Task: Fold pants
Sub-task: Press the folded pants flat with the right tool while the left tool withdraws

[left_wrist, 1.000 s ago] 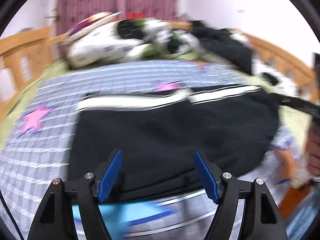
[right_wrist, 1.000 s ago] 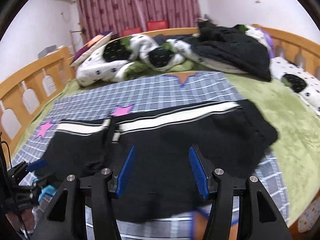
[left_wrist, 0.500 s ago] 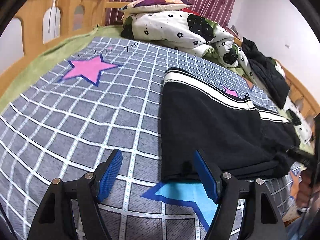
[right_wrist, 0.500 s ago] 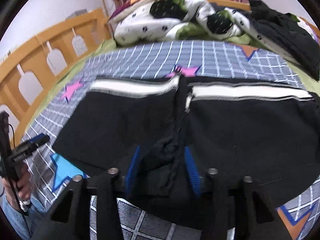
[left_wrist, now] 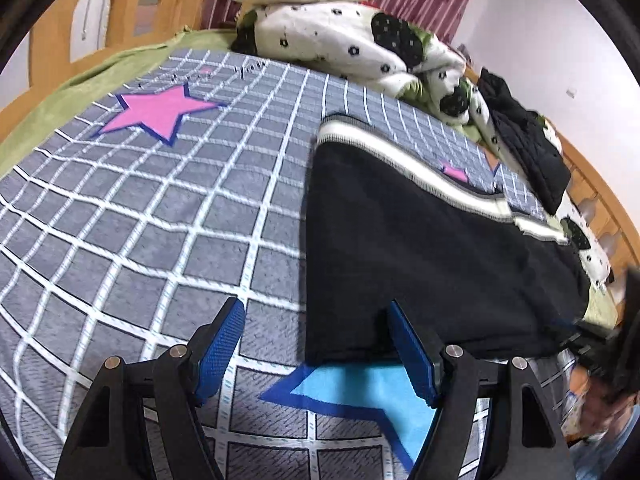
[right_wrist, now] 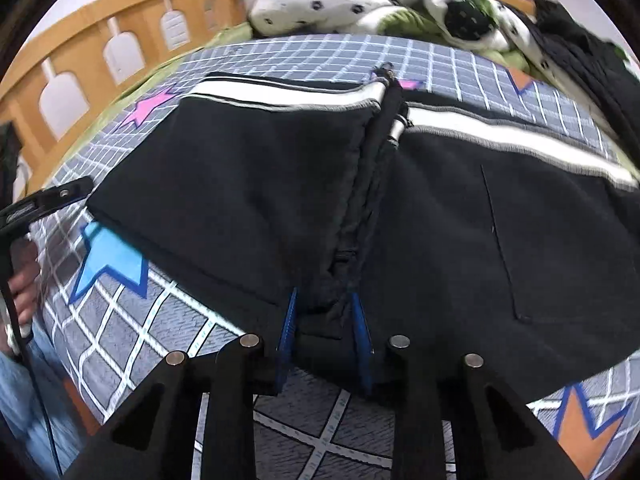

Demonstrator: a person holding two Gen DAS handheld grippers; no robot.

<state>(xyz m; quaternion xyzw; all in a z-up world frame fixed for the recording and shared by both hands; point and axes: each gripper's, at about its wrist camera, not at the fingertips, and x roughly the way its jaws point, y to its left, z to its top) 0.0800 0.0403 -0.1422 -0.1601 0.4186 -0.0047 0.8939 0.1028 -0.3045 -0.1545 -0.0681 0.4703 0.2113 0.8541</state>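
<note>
The black pants (right_wrist: 420, 208) lie flat on the bed's checked cover (left_wrist: 160, 240), waistband stripe toward the piled bedding. At their near middle edge the right tool (right_wrist: 324, 320) has been closing and now pinches a bunched ridge of cloth, likely to lift it for a fold. The left tool (left_wrist: 316, 344) stands open astride the pants' near corner, gripping nothing yet.

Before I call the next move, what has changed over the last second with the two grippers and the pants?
The right gripper has dropped onto the pants and its jaws have just been closing on a bunch of fabric at the near edge by the middle seam. The left gripper swung left and down to the pants' left corner, jaws wide, one finger on each side of it, gripping nothing. The pants lie spread as before on the checked blanket.
</note>
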